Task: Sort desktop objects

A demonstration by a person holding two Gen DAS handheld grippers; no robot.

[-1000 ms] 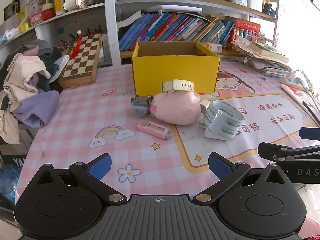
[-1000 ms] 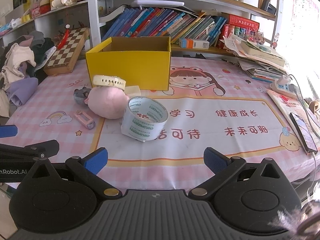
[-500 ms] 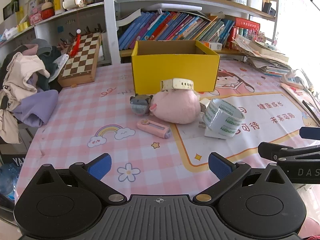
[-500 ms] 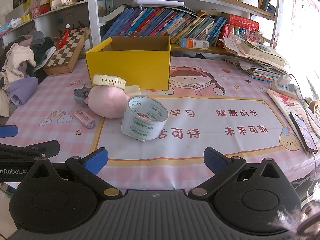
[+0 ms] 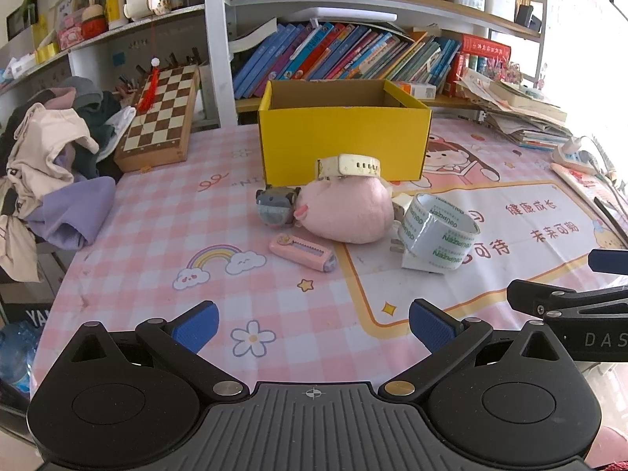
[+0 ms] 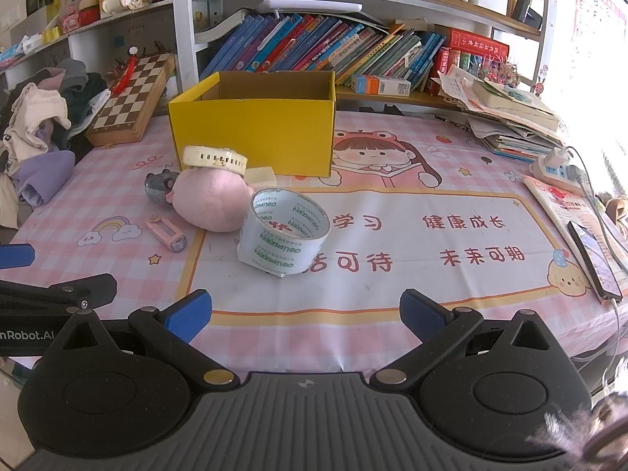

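Both the left gripper point(image 5: 313, 325) and the right gripper point(image 6: 305, 315) are hovering low over the near edge of the pink checked tabletop point(image 5: 165, 212), each spread wide and holding nothing. Ahead of them, a round pink plush toy point(image 5: 347, 212) is lying in front of the open yellow cardboard box point(image 5: 341, 139), carrying a cream perforated band point(image 5: 349, 165) on top. A clear roll of packing tape with green lettering point(image 6: 284, 231) is sitting just beside the plush, with a pink utility knife point(image 5: 303, 252) and a small grey toy point(image 5: 276, 208) lying nearby.

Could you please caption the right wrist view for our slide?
Open right gripper faces a tape roll before a yellow box.
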